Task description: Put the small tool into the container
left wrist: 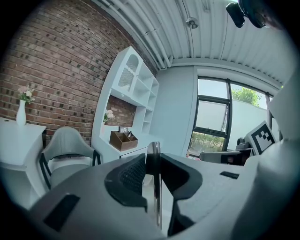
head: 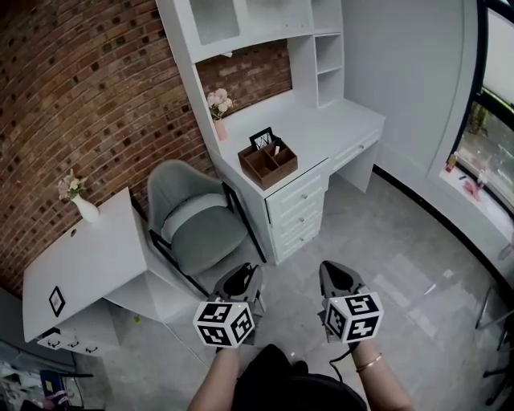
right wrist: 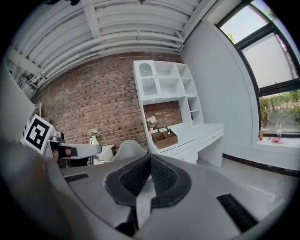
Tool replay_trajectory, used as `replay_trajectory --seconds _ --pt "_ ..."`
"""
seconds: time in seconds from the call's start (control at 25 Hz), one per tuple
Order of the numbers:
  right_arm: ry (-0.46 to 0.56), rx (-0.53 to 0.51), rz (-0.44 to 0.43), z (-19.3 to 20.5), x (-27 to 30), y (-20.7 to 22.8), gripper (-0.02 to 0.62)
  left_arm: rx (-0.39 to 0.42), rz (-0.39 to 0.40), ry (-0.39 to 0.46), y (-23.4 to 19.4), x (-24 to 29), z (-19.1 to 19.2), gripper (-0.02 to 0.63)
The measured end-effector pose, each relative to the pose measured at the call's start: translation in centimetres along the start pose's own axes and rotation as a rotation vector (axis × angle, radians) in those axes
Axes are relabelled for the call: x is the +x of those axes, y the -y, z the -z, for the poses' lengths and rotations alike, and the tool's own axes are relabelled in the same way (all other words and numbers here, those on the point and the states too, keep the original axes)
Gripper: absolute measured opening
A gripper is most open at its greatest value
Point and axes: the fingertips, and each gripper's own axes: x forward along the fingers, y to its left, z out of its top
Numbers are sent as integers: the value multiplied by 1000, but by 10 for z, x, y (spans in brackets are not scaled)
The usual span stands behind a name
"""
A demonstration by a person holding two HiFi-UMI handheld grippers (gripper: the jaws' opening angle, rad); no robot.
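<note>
The left gripper [head: 239, 279] has smooth grey plastic jaws lined with dark, finely ribbed pads [left wrist: 132, 174], and they are clamped on the small tool [left wrist: 153, 187]. Seen edge-on in the left gripper view, the tool is a thin, flat, silvery strip with a rounded top. It stands upright between the pads and rises just above them. The right gripper [right wrist: 151, 158] has the same ribbed pads. Its jaw tips meet with nothing between them. Both grippers are held low over a floor [head: 401, 265] of pale grey glossy tiles, well apart from the container [head: 267, 164]. This is a brown wooden box with straight walls and inner dividers, and it sits near the front edge of a white desk [head: 341, 124] above a stack of drawers. A small pale item shows in one rear compartment. A black-framed card [head: 261, 138] stands just behind the box. White shelving [head: 241, 24] rises over the desk against a rough red brick wall [head: 72, 96]. A rounded grey padded chair [head: 197, 221] stands beside the desk.
</note>
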Motion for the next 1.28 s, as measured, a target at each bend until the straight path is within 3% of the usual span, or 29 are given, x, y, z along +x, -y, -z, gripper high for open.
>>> replay_trajectory --seconds 0.48,1.0,1.28 --pt "-17 25 -25 -11 77 26 3 4 -6 -5 -45 79 -17 94" --pt "-65 34 -18 -59 264 58 3 -45 2 -17 -159 226 -68 93" --pt "-100 55 19 -71 338 77 3 -53 38 -17 -200 289 -94 94"
